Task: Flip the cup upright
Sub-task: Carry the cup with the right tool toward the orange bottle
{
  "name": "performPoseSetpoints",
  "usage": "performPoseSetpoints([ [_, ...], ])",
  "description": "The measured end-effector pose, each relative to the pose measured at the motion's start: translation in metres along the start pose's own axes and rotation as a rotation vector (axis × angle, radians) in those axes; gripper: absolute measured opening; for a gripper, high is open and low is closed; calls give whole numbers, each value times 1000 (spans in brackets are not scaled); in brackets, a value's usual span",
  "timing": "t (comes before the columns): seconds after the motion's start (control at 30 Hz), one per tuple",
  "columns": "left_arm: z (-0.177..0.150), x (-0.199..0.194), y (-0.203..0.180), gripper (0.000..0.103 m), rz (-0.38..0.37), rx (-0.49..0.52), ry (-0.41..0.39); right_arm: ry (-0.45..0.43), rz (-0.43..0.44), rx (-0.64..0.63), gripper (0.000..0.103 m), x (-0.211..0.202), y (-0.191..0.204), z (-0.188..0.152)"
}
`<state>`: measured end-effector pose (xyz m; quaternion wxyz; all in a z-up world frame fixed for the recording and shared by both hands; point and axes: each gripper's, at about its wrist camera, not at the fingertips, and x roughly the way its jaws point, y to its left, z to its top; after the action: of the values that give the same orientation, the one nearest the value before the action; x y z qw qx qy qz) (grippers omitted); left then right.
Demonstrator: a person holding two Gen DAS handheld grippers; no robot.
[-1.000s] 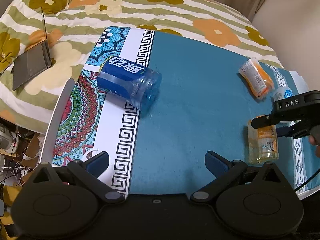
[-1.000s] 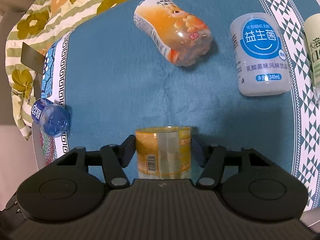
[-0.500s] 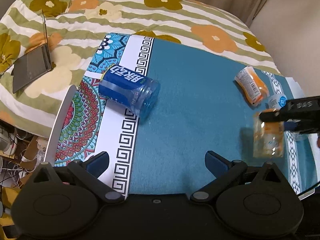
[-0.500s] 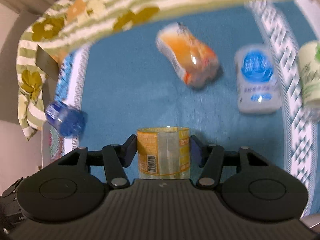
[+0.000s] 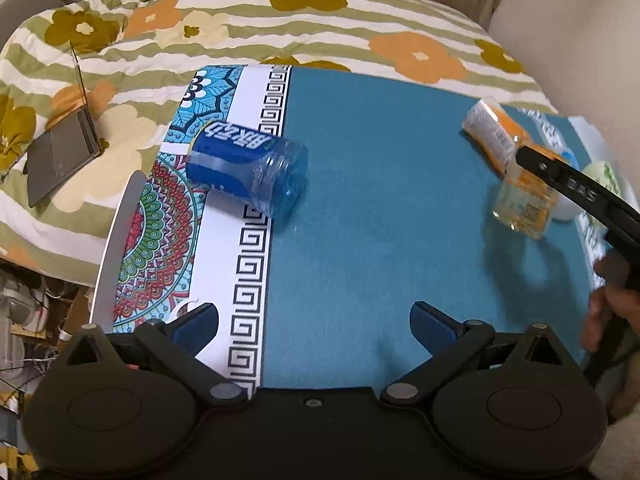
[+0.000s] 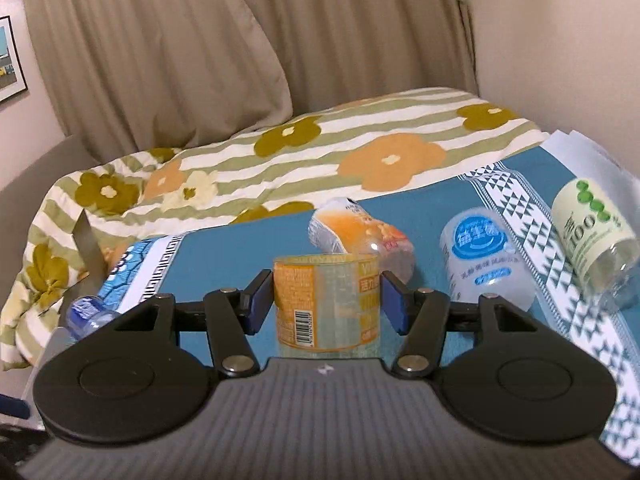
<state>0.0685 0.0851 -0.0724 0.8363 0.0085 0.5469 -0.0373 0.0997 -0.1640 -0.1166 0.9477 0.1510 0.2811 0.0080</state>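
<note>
My right gripper (image 6: pixel 326 304) is shut on a clear cup with a yellow-orange label (image 6: pixel 326 304). It holds the cup tilted above the blue cloth; the cup also shows in the left wrist view (image 5: pixel 524 200), under the right gripper's arm (image 5: pixel 580 194). A blue-labelled cup (image 5: pixel 246 166) lies on its side at the left of the cloth, ahead of my left gripper (image 5: pixel 314 326), which is open and empty. The blue cup also shows small in the right wrist view (image 6: pixel 86 314).
An orange cup (image 6: pixel 358 236), a white-and-blue cup (image 6: pixel 482 256) and a green-labelled cup (image 6: pixel 592 230) lie on their sides on the cloth (image 5: pixel 380 200). A floral quilt (image 5: pixel 280 20) lies behind. A laptop (image 5: pixel 60 152) sits on it at left.
My right gripper has lifted the yellow-labelled cup off the cloth and swung it from lying flat toward upright. The left gripper has drawn back slightly and stays open.
</note>
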Motion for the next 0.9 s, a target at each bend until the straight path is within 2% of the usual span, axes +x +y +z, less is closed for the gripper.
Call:
performPoseSetpoints([
  [0.23,-10,6,1,103,26,29,12,-92,-29,-74,73,11,11,-18],
  [0.4,-12,8,-3,103,31,50,14,-116,-34,-90,73,14,15,-25],
  [0.67,-11,10,-10,103,13,69,13,-69,-25,-137,73,1,15,-28],
  [0.9,-8,8,-17,103,-4,63,13,38,-16,-172,73,-6,18,-24],
])
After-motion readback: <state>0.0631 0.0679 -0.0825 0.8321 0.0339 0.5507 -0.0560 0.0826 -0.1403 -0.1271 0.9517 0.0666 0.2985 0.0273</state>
